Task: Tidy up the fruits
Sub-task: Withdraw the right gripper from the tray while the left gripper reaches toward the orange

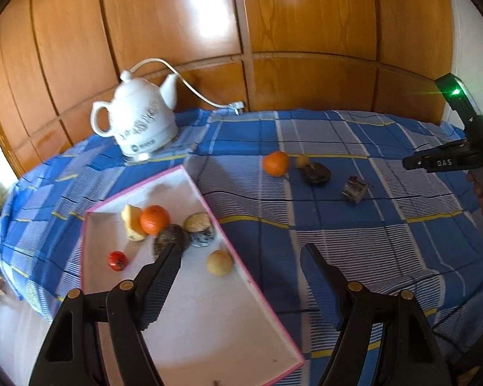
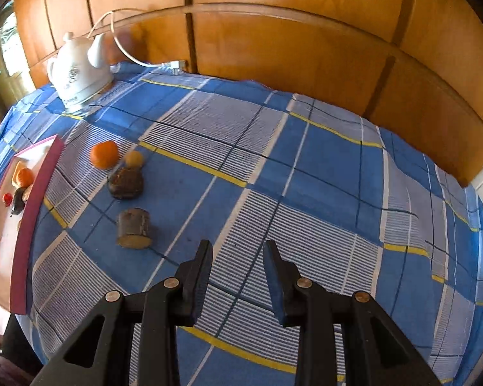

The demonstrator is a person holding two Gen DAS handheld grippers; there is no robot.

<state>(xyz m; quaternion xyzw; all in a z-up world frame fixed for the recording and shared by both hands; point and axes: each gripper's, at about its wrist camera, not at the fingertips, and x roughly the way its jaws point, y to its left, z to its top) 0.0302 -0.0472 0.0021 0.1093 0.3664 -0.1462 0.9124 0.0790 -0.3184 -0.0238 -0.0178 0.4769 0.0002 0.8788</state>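
Both grippers are seen empty above the checked tablecloth point(image 2: 322, 148): the left gripper point(image 1: 241, 257) is held wide open over the edge of the pink-rimmed tray point(image 1: 190, 321), the right gripper point(image 2: 238, 247) is narrowed to a small gap with nothing between its jaws. Several fruits are already gathered in the tray; an orange point(image 2: 104, 154), a small yellow fruit point(image 2: 134, 159) and two dark pieces remain on the cloth. A wider opening is judged necessary before the nearest dark piece point(image 2: 134, 228) can be picked.
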